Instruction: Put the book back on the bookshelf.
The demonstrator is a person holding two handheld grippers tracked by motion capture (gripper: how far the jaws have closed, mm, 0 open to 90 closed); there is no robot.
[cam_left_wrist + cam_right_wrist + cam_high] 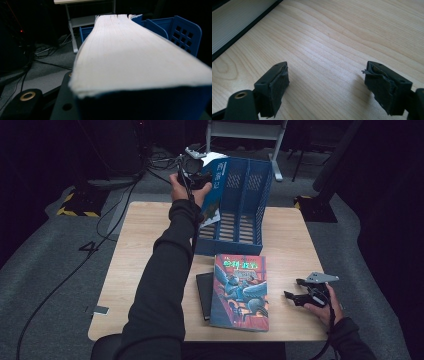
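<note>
My left gripper [194, 181] is shut on a thick blue-covered book [218, 182] and holds it tilted over the left slot of a blue file rack [248, 202] at the back of the table. In the left gripper view the book's white page edge [140, 57] runs away from me between the jaws, with the rack's dividers [185, 32] behind it. A colourful illustrated book [240, 290] lies flat near the front, partly on top of a dark book [203, 295]. My right gripper [296, 290] rests low at the front right, open [325, 82] with nothing between its pads.
The wooden table [145, 255] has bare room on its left half and around the right gripper. In the right gripper view, a book's page edge [234, 22] lies close by at the upper left. Cables and a white desk frame [245, 130] are on the floor beyond.
</note>
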